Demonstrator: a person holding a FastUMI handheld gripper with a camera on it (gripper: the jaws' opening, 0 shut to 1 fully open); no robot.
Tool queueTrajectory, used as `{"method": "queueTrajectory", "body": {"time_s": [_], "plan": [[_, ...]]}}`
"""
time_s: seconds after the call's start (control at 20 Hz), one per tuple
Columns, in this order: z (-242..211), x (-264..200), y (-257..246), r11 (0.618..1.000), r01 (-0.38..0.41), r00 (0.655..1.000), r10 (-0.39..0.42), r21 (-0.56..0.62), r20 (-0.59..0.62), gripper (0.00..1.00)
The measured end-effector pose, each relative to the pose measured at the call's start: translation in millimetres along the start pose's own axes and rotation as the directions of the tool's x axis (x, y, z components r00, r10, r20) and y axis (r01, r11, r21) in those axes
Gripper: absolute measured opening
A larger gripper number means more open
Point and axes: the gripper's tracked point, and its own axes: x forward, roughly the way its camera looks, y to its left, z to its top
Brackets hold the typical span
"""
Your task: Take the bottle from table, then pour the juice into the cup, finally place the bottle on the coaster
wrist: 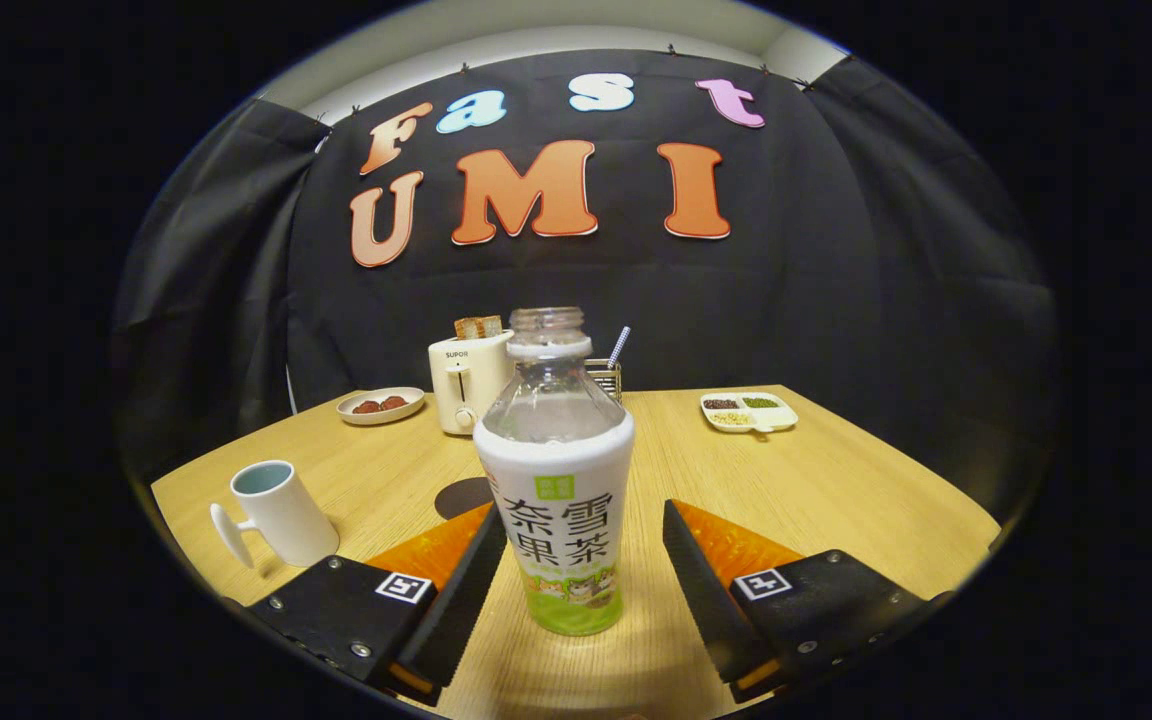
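Bottle between spread fingers

Gripper (576, 560) stands spread wide, the uncapped bottle (556, 470) upright on the wooden table (836, 480) between its fingers, the left finger close against it, the right one apart. A dark coaster (461, 495) peeks out just behind the left finger. The cup (281, 512) sits off to the left, near that finger, handle outward.
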Motion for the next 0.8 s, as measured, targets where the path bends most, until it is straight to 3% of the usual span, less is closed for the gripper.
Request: {"method": "queueTrajectory", "body": {"time_s": [0.2,0.45,0.8], "plan": [[-16.2,9.1,1.4,1.000,0.003,0.999,-0.003,0.007,-0.046,0.89],[-17.6,11.5,6.7,1.000,0.011,0.999,-0.010,0.014,-0.045,0.68],[-1.0,7.4,29.7,0.992,-0.019,1.000,0.018,-0.122,-0.005,0.64]]}}
